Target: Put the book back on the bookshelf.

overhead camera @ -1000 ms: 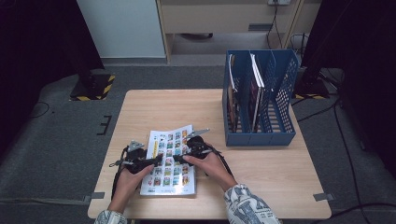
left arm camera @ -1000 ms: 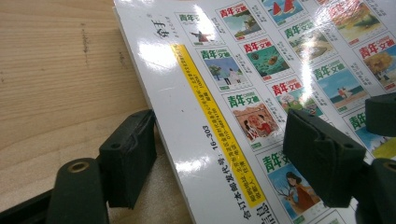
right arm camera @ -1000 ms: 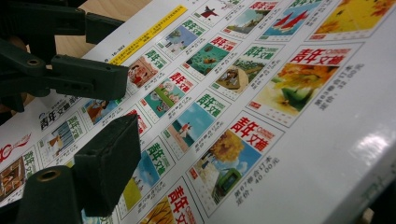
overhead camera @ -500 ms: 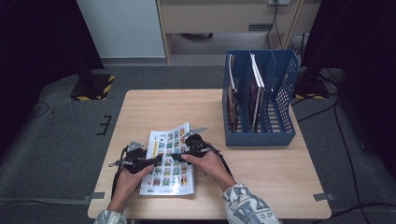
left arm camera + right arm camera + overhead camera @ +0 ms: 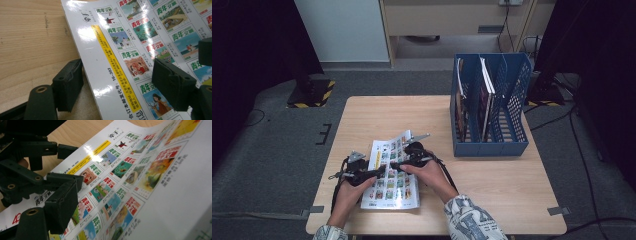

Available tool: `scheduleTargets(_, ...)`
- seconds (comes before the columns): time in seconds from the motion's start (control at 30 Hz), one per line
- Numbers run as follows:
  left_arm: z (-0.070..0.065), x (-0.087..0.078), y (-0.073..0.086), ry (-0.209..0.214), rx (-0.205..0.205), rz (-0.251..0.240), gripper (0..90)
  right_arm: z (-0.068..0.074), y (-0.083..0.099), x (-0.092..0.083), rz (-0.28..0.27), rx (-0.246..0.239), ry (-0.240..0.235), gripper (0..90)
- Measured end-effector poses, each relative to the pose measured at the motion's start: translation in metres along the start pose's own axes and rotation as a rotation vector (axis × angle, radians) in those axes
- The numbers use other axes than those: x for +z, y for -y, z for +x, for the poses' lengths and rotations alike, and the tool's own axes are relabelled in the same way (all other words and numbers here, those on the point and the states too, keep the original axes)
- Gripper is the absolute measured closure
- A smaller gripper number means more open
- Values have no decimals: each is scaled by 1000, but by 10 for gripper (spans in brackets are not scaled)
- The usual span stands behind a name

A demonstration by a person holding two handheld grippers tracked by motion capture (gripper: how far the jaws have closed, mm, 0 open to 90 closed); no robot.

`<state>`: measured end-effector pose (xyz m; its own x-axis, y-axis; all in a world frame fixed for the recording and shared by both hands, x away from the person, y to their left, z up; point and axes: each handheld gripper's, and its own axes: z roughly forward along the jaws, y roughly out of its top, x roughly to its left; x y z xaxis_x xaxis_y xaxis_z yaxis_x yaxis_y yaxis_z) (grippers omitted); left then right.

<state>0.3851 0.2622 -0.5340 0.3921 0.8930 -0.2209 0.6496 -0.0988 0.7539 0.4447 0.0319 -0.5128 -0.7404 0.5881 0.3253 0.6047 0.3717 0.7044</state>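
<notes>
One magazine (image 5: 391, 172), glossy cover printed with rows of small cover pictures, lies on the table (image 5: 492, 190) directly under both grippers. Not yet lifted or carried anywhere.

Item 1, left gripper (image 5: 379, 172): jaws spread and not clamped. In the left gripper view they straddle the magazine's long edge with the yellow strip. One jaw sits on bare wood outside that edge, and the other stands over the printed cover.

Item 2, right gripper (image 5: 394, 165): just beside the left one, tip to tip, above the middle of the cover. Its jaws have just been opening. In the right gripper view one jaw stands over the cover. Next to it the sheet curves up close to the lens, so a raised part of the magazine seems to lie between the jaws. Whether any pad presses on it cannot be told.

Item 3, blue file rack (image 5: 492, 145): upright and slotted, beyond the right gripper and off to its outer side, well apart from both hands. Contents: several magazines or books (image 5: 484, 95) standing on edge in the slots nearer the grippers. The slot farthest from them looks empty.

Progress, as judged: early. The work in hand looks like getting a hold on the loose magazine. Left to do, probably: secure it, raise it and stand it in the rack.
</notes>
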Motion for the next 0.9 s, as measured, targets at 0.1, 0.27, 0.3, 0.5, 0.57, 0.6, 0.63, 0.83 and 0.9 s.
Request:
scheduleTargets(0.1,0,0,0,0,-2,3,242,2,-2,1,-5,17,17,273)
scheduleTargets(0.27,0,-1,-2,-15,8,16,233,0,-5,-2,-15,66,45,482)
scheduleTargets(0.3,0,-1,-2,-14,12,17,218,0,-6,-3,-13,80,48,523)
scheduleTargets(0.5,-1,-2,-3,-12,39,15,156,-1,-13,-8,-47,101,73,675)
scheduleTargets(0.57,0,-3,-3,-8,38,13,156,2,-16,-9,-51,86,76,687)
scheduleTargets(0.6,0,-3,-4,-5,36,14,155,3,-17,-9,-58,69,80,691)
scheduleTargets(0.63,1,-4,-4,6,32,5,155,4,-18,-11,-58,59,79,695)
scheduleTargets(0.83,4,-6,-4,57,30,5,182,8,-24,-21,-98,-22,97,704)
scheduleTargets(0.9,4,-5,-4,89,39,15,182,9,-24,-24,-106,-26,104,705)
